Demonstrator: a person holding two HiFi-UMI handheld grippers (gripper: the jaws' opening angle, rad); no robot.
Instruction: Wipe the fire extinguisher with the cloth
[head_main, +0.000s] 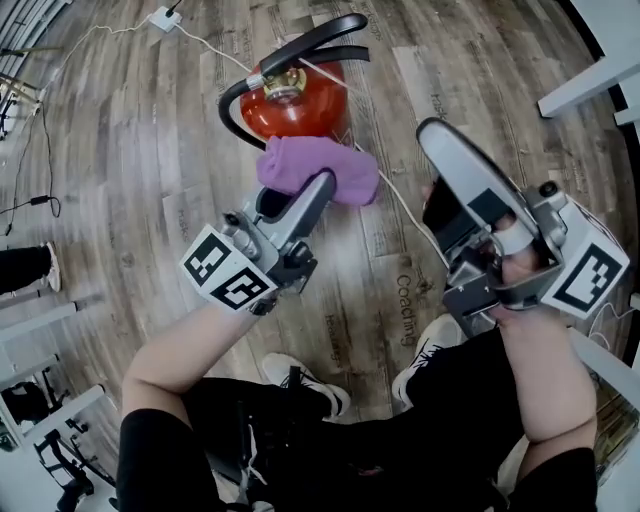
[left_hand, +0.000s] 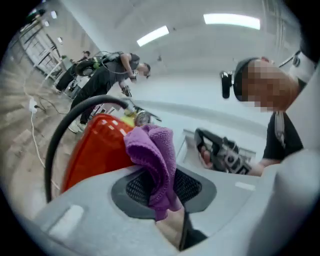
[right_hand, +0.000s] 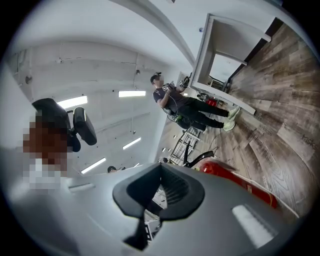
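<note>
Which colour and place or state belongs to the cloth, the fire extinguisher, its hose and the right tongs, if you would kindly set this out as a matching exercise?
Things:
1. cloth
2. fire extinguisher
3. hose
4. right tongs

Descriptions:
A. black, arching beside the red body
B. purple, clamped in the left tongs
C. red, on the wooden floor
D. shut on nothing, held off to the side

Pairs: 1-B, 2-C, 3-A, 4-D
</note>
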